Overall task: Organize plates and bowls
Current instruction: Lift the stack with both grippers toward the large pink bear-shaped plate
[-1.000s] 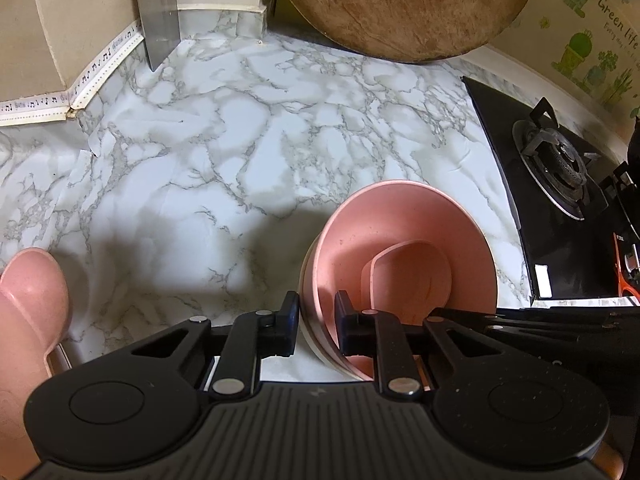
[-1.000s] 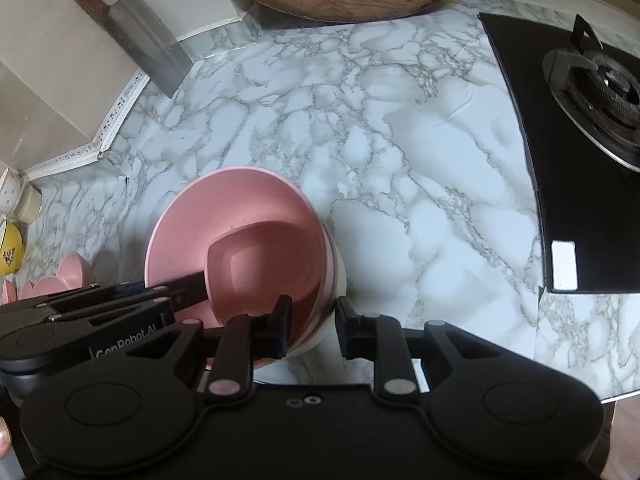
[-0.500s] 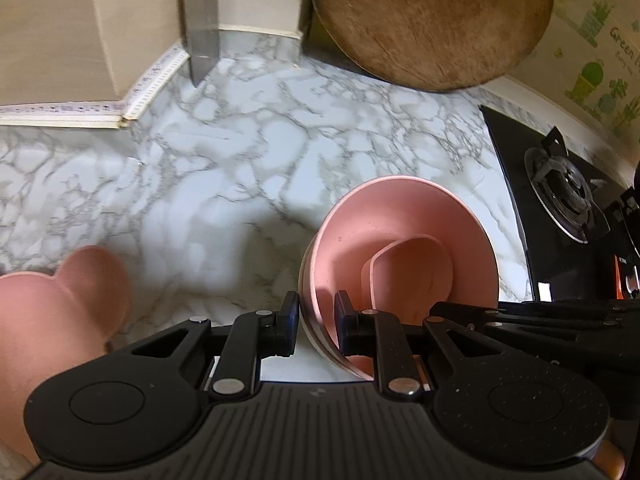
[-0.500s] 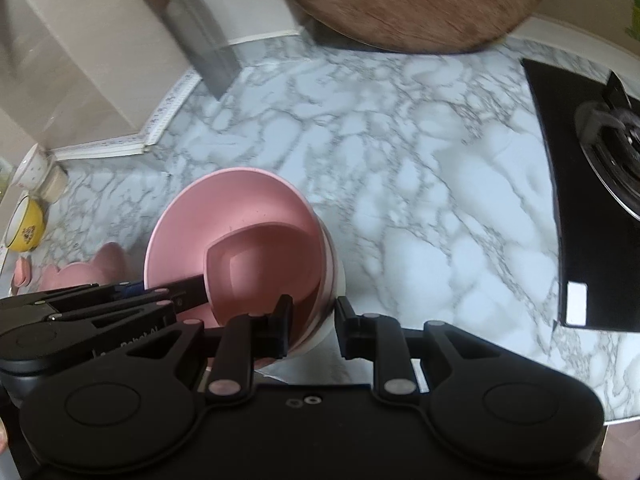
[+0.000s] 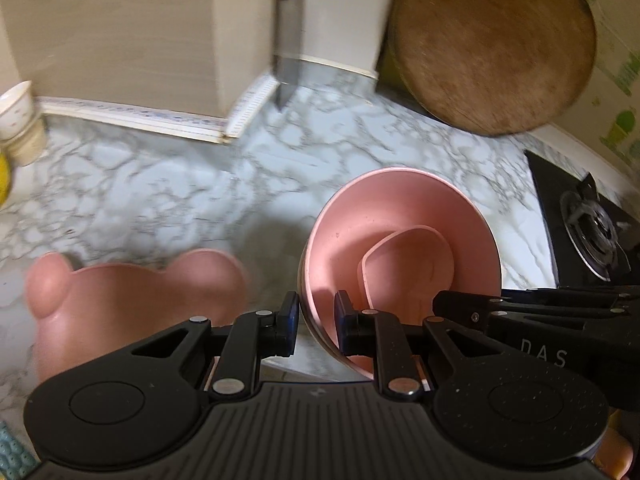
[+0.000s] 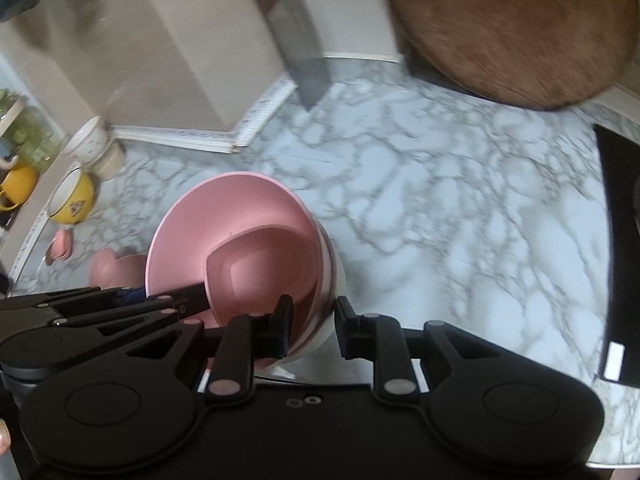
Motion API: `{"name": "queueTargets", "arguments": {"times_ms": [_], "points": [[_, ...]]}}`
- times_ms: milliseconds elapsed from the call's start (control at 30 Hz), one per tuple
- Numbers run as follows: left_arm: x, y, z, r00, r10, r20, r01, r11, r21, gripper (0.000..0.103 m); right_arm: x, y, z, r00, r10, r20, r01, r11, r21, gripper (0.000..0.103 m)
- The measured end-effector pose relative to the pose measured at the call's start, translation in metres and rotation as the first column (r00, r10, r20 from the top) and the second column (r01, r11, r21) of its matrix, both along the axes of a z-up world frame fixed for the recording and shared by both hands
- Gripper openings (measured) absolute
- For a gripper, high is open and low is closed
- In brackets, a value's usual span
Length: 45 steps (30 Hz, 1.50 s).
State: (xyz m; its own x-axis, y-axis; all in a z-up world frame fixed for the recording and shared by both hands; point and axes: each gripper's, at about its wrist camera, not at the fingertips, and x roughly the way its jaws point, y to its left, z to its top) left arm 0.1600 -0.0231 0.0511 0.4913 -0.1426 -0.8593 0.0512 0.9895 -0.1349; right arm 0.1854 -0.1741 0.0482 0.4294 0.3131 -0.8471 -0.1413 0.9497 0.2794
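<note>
Premises were a home kitchen: marble-patterned countertop [image 5: 168, 200], gas hob [image 5: 592, 232], cleaver [image 6: 300, 52], round wooden chopping board [image 5: 492, 44].

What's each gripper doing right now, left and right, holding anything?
Left gripper: closed on the left rim of the stacked pink bowls.
Right gripper: closed on the right rim of the same stack.

Motion blur smears the desk [image 5: 168, 200] veining, knife [image 5: 286, 56] & wall. Bear-eared pink plate [image 5: 132, 296] half hidden behind the left gripper body. Stove [image 6: 618, 240] cut by frame edge. Yellow bowl [image 6: 72, 200] print too small to read.
</note>
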Motion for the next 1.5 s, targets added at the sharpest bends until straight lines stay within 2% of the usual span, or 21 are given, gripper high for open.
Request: {"name": "queueTargets", "arguments": {"times_ms": [333,633,833,1167,1500], "points": [[-0.019,0.057,0.012,0.991,0.135,0.013,-0.136,0.990,0.030,0.018,0.003,0.060,0.005,0.989,0.146,0.010,-0.146,0.989,0.023,0.022],[-0.038,0.103,0.014,0.967,0.253,0.011,-0.254,0.966,0.053,0.018,0.003,0.107,0.003,0.967,0.254,0.002,-0.254,0.966,0.044,0.022],[-0.045,0.127,0.006,0.951,0.309,-0.020,-0.307,0.949,0.076,0.018,0.003,0.138,-0.008,0.954,0.299,-0.023,-0.298,0.953,0.049,0.022],[-0.052,0.156,-0.016,0.932,0.357,-0.055,-0.351,0.931,0.099,0.018,-0.001,0.168,-0.028,0.937,0.344,-0.068,-0.343,0.939,0.027,0.022],[-0.047,0.157,-0.030,0.942,0.324,-0.083,-0.317,0.944,0.092,0.018,-0.003,0.167,-0.038,0.943,0.320,-0.095,-0.322,0.947,-0.001,0.022]]}}
